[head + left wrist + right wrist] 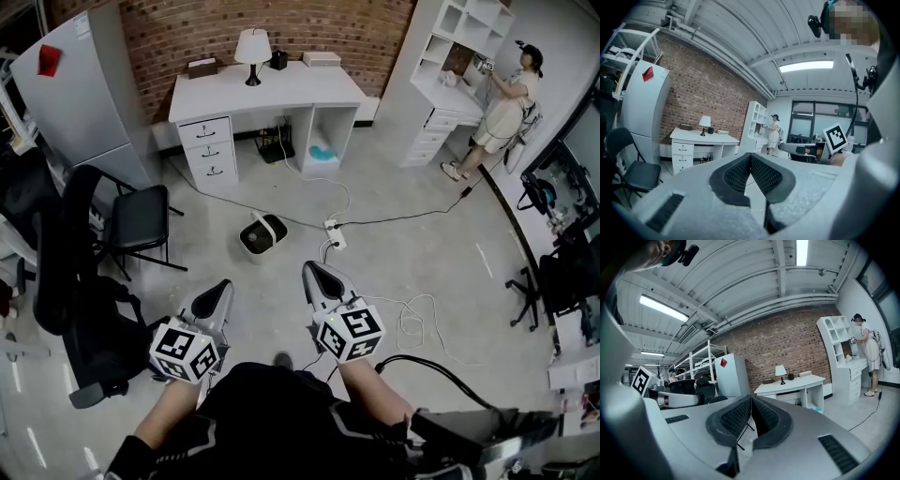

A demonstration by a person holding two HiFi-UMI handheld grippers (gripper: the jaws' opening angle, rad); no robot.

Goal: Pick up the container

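Note:
The container [263,236], a white tub with a dark inside and a white handle across its top, stands on the concrete floor ahead of me. Both grippers are held out level over the floor, short of it and apart from it. My left gripper [222,288] is shut with nothing between its pads, and its tips meet in the left gripper view [750,155]. My right gripper [312,271] is also shut and empty, and its pads touch in the right gripper view [751,399]. The container shows in neither gripper view.
A white desk [267,94] with a lamp [252,52] stands against the brick wall. A black folding chair [141,217] and an office chair [75,291] are on the left. A power strip [333,234] and cables lie right of the container. A person [506,103] stands at white shelves, far right.

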